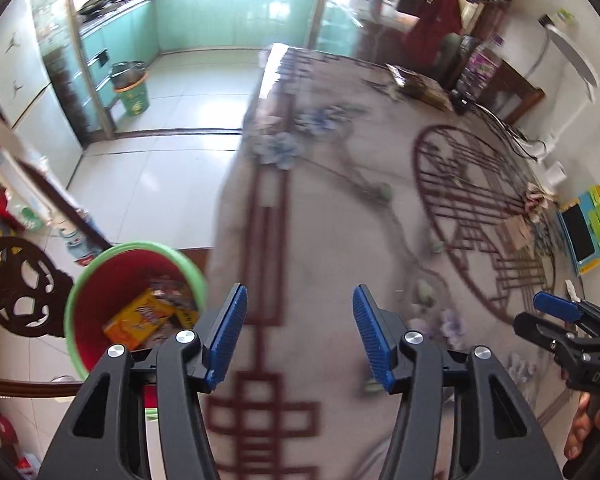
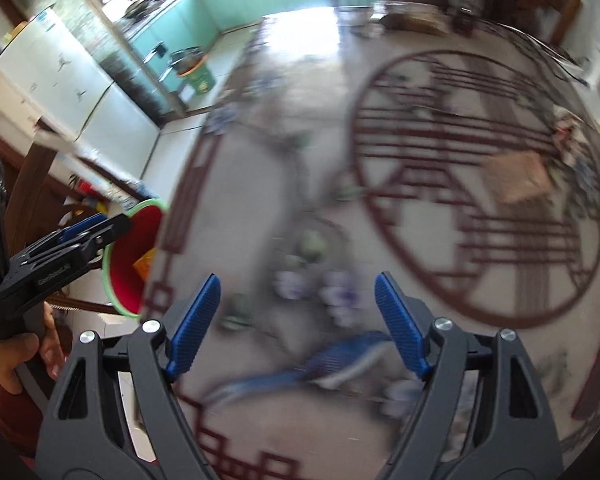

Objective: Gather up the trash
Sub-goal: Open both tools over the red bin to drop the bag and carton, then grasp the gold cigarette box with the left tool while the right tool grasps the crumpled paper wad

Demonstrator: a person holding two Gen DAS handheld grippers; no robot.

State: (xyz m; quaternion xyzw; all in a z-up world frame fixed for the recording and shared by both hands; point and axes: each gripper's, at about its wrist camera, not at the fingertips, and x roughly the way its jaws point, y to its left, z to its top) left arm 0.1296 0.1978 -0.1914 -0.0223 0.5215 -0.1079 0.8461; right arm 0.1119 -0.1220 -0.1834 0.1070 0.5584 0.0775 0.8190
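My left tongs (image 1: 298, 334) point steeply down over the patterned counter (image 1: 332, 216), blue pads parted with nothing between them; the right tongs (image 2: 296, 322) tilt down the same way, jaws spread wide and empty. In the left wrist view the right tongs sit at four o'clock, a hand (image 1: 588, 428) wrapped round their grip; in the right wrist view the left tongs show at nine o'clock, fingers (image 2: 16, 360) curled on the handle. The red bin (image 1: 134, 304) with its green rim stands off the counter's edge at eight o'clock of the left view, an orange packet (image 1: 142, 320) inside; crumpled brown paper (image 2: 520, 178) lies on the counter at two o'clock of the right view, blurred.
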